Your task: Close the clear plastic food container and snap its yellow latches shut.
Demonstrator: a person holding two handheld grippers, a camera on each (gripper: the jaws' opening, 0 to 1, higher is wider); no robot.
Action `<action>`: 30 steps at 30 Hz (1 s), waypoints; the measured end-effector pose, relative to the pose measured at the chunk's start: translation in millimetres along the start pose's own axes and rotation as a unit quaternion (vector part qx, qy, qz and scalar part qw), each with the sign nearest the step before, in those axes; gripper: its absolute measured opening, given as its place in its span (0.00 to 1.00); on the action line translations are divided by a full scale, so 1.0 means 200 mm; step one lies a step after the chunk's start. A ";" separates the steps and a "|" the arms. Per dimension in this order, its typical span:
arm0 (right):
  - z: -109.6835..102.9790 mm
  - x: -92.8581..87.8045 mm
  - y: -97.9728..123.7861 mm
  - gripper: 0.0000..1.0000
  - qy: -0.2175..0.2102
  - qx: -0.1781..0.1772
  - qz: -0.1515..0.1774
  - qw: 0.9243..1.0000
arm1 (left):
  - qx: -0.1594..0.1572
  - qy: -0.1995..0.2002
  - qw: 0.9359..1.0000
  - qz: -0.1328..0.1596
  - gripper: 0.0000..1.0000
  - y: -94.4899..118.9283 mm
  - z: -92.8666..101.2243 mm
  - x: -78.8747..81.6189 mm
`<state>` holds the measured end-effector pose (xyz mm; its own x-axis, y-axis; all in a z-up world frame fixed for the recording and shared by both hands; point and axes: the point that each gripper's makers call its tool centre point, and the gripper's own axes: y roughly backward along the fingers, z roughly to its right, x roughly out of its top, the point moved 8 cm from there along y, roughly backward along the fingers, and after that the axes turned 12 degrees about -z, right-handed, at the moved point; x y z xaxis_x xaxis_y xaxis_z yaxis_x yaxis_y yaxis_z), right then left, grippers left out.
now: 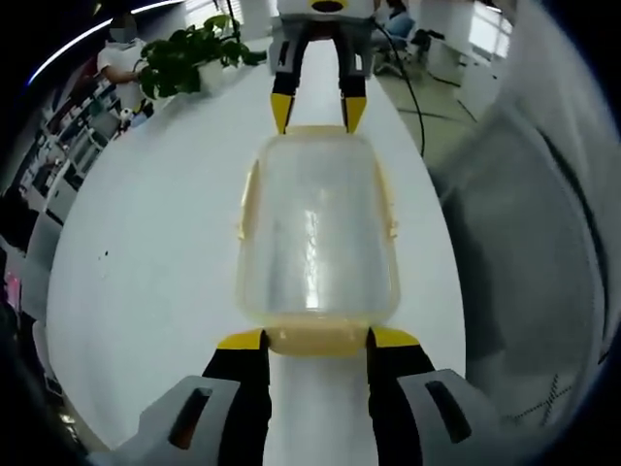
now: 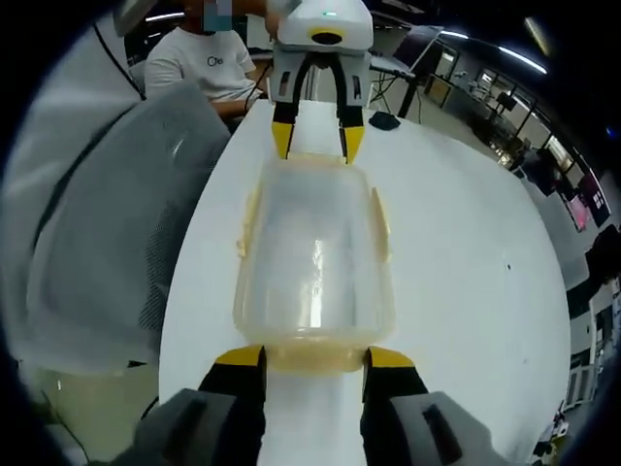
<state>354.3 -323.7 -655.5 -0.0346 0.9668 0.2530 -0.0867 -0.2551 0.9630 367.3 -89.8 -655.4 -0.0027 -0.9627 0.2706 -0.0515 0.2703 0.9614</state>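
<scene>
The clear plastic container (image 1: 315, 233) lies lengthwise on the white table (image 1: 146, 252), lid on top, with pale yellow latches along its rim. My left gripper (image 1: 317, 338) is open at the near end, and the yellow end latch (image 1: 315, 340) sits between its tips. At the far end, my right gripper (image 1: 317, 112) faces it, open, its tips at the other end latch. In the right gripper view the same container (image 2: 315, 252) lies between the right gripper (image 2: 315, 357) below and the left gripper (image 2: 315, 136) above. The side latches (image 2: 380, 218) stick out a little.
A person's grey garment (image 1: 524, 252) hangs close beside the table's edge, seen also as grey cloth (image 2: 107, 233). A potted plant (image 1: 189, 58) stands at the table's far end. A person in a white T-shirt (image 2: 204, 63) sits beyond the other end.
</scene>
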 end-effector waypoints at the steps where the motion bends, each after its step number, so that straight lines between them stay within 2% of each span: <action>1: 0.00 0.00 -0.01 0.36 0.000 0.001 -0.002 1.000 | -0.003 0.002 1.000 0.000 0.36 -0.01 0.00 0.00; 15: -0.01 -0.02 -0.09 0.36 0.008 0.003 -0.005 1.000 | -0.006 0.008 1.000 -0.006 0.36 -0.06 0.02 -0.02; 17: 0.00 -0.02 -0.08 0.36 0.002 0.005 0.004 1.000 | -0.003 0.006 1.000 -0.011 0.36 -0.07 0.02 -0.02; 30: -0.01 -0.02 -0.08 0.37 0.004 0.005 -0.005 1.000 | -0.004 0.007 1.000 -0.009 0.37 -0.07 0.02 -0.02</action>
<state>354.2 -323.4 -672.8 -0.0420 0.9693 0.2423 -0.0768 -0.2449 0.9665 364.1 -90.3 -671.0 0.0118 -0.9672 0.2538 -0.0427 0.2531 0.9665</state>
